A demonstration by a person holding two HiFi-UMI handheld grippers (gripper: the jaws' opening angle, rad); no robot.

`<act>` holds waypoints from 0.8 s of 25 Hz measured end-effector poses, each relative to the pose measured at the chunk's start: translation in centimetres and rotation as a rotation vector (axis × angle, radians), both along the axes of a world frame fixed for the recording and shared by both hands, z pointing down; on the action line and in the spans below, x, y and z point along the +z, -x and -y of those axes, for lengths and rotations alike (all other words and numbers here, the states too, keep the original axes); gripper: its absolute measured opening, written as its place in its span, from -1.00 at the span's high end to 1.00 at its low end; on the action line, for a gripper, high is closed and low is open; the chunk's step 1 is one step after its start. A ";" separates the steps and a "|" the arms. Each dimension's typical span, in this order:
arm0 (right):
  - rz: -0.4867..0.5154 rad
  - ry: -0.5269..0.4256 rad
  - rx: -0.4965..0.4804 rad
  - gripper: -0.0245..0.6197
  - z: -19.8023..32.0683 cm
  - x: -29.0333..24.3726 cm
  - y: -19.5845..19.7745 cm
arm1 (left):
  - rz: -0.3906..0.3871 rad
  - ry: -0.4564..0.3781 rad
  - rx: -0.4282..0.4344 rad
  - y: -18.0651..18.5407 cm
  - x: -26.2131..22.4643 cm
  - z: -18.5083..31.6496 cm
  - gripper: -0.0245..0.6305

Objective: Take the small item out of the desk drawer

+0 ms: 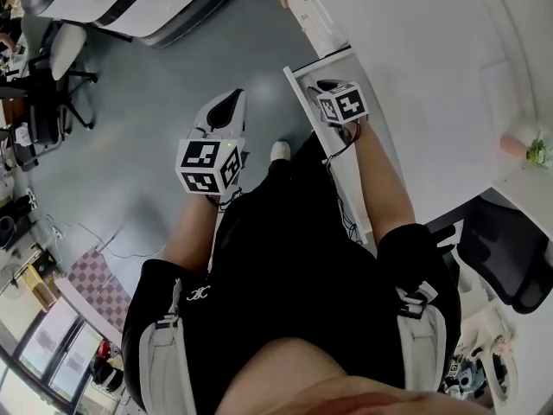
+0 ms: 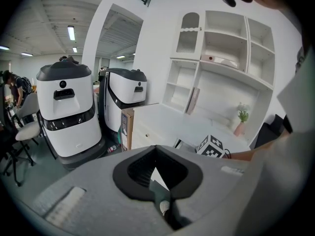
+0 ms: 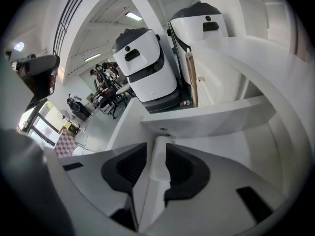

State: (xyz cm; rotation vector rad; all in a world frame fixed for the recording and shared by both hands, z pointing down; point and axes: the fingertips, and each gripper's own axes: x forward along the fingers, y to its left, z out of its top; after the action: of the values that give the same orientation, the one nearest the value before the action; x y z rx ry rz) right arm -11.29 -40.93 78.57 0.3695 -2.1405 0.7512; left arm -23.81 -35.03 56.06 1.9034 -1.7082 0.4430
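Observation:
The white desk drawer (image 1: pixel 298 80) stands pulled out from the desk (image 1: pixel 415 76). My right gripper (image 1: pixel 324 85) hangs over its front end. In the right gripper view the drawer's white panel (image 3: pixel 211 117) lies ahead with the pale drawer floor to the right. A white rounded piece (image 3: pixel 160 156) runs between the jaws of the right gripper (image 3: pixel 158 144). A thin gap shows on its left side, so the jaws stand open around it. I cannot tell whether it is the small item or part of the drawer. My left gripper (image 1: pixel 235 95) (image 2: pixel 156 147) hangs over the floor, shut and empty.
Two white-and-black robot bases (image 2: pixel 64 112) (image 2: pixel 125 95) stand on the grey floor to the left of the desk. A white shelf unit (image 2: pixel 221 58) and a small potted plant (image 1: pixel 531 150) sit on the desk. A black chair (image 1: pixel 510 258) is at the right.

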 end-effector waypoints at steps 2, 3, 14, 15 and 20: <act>-0.023 0.010 -0.011 0.58 0.0 1.0 0.3 | -0.002 0.005 -0.012 0.6 0.3 0.0 0.88; -0.035 0.009 -0.014 0.58 0.2 1.2 0.4 | -0.004 0.008 -0.018 0.9 0.5 -0.1 0.88; -0.152 0.004 -0.083 0.51 0.1 4.4 1.5 | -0.016 0.021 -0.077 3.4 1.1 -1.3 0.88; -0.154 0.012 -0.081 0.51 0.0 4.5 1.5 | -0.018 0.020 -0.080 3.4 1.1 -1.5 0.88; -0.157 -0.040 -0.091 0.56 0.1 3.3 1.6 | -0.026 0.006 -0.085 3.9 0.5 -2.1 0.88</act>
State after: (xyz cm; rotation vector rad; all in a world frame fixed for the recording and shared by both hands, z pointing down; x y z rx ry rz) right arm -12.88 -41.01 81.82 0.3387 -2.0125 0.6089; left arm -27.71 -32.93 56.58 1.8170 -1.7609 0.3884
